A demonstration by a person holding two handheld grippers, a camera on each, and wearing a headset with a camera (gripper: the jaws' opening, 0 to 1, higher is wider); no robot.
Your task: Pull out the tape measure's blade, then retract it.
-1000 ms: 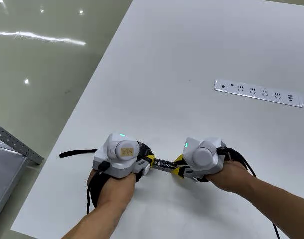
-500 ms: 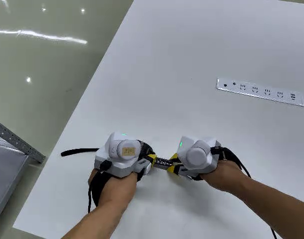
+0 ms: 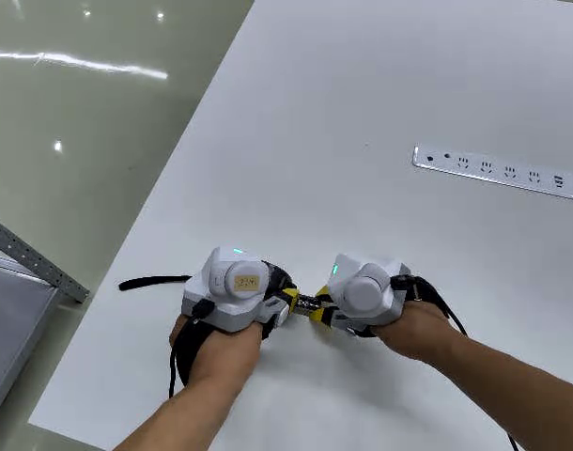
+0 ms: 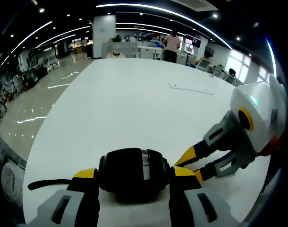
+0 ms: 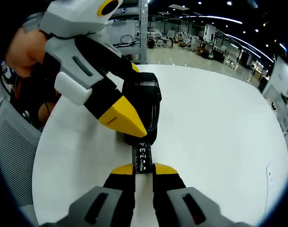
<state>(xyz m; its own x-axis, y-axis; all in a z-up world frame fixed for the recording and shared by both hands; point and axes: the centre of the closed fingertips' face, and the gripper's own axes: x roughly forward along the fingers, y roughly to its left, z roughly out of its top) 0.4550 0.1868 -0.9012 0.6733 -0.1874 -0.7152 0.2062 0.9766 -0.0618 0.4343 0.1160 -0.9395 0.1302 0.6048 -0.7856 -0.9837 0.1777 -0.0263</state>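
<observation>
A black tape measure case [image 4: 133, 173] sits between the yellow-tipped fingers of my left gripper [image 4: 134, 174], which is shut on it. In the right gripper view the same case [image 5: 145, 108] lies just ahead, with a short stretch of numbered blade [image 5: 142, 157] running out of it. My right gripper [image 5: 143, 169] is shut on the blade's end. In the head view the left gripper [image 3: 283, 305] and the right gripper [image 3: 318, 311] stand close together near the table's front edge, with the blade [image 3: 306, 302] showing between them.
A white power strip [image 3: 498, 172] lies flat at the right of the white table [image 3: 362, 113]. A black strap [image 3: 150, 282] trails left toward the table's left edge. A grey metal rack [image 3: 19, 282] stands off the table at lower left.
My right gripper has moved left toward the left gripper, and the exposed blade between them has grown shorter. The head view has shifted slightly.
</observation>
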